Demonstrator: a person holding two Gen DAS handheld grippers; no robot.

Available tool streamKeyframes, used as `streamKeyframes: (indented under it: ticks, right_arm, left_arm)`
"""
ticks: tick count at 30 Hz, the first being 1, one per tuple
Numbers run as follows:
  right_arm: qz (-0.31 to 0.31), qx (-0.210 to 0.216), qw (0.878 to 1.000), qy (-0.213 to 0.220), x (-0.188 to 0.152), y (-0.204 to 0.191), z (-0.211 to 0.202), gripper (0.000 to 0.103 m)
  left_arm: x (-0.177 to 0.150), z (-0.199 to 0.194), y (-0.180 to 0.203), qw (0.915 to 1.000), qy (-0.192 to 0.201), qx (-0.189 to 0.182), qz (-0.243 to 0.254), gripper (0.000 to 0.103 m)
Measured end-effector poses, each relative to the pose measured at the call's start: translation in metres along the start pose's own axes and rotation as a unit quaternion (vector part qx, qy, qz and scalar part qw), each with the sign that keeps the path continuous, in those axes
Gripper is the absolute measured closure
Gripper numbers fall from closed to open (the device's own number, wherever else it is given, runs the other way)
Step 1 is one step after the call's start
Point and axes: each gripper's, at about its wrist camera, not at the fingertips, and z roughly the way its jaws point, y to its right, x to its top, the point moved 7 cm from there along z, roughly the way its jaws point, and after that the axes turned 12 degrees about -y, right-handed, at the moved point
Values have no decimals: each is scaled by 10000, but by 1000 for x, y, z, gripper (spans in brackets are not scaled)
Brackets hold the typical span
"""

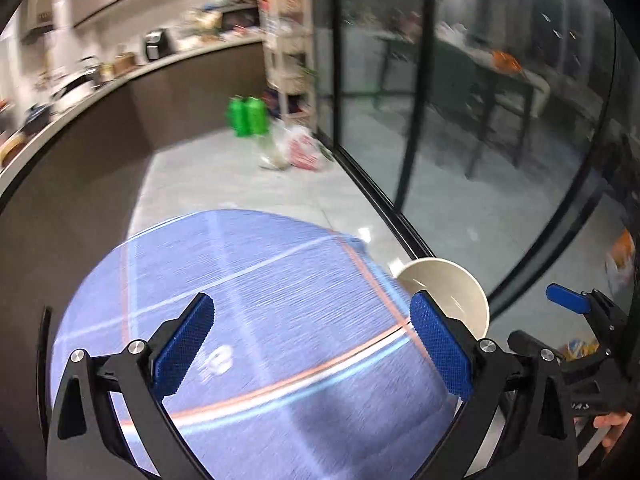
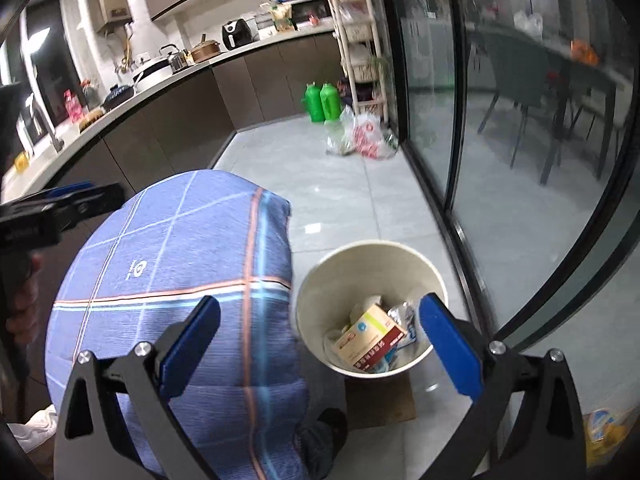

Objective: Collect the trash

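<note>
Both grippers empty, jaws spread wide. Left gripper (image 1: 312,346) hangs over a blue plaid fabric-covered round surface (image 1: 256,300) with white and orange stripes; its view is motion-blurred. Right gripper (image 2: 320,340) sits above the gap between that same blue cloth and a cream round waste bin (image 2: 308,300) on the pale grey tiled floor (image 2: 320,200), bin just beside the cloth's edge. Trash is in the bin: a tan and red cardboard box (image 2: 370,338) with a blue round mark on top, lying tilted over crumpled clear plastic wrappers (image 2: 402,318). Print on the box is too small to read. The cloth carries a small white logo (image 2: 138,270), circular mark with tiny text beside it, not legible. In the left view only the bin's rim and inner wall show, behind the right-hand blue pad (image 1: 440,344). Further back: two green plastic jugs (image 2: 322,100) on the floor next to a white plastic bag with red print (image 2: 368,136), print unreadable, near the glass sliding door (image 2: 500,120).
</note>
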Motion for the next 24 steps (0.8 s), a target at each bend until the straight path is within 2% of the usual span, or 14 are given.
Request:
streamKeyframes:
  ticks: [6, 9, 15, 19, 24]
  right_arm:
    - [-199, -65, 9996, 175, -2, -57, -33, 3]
    - [-186, -58, 9996, 211, -7, -78, -48, 3]
    - [-311, -364, 9984, 309, -25, -117, -81, 3]
    - [-391, -614, 9965, 420, -35, -132, -103, 3]
    - [-332, -629, 9963, 478, -49, -136, -124, 3]
  left_arm:
    - [-53, -55, -50, 9962, 273, 750, -363, 8]
    - [-82, -78, -66, 9933, 308, 955, -580, 8]
    - [-124, -103, -78, 9913, 185, 994, -838, 8]
    - [-137, -121, -79, 9914, 214, 907, -923, 8]
    - [-144, -145, -72, 9910, 362, 901, -920, 8]
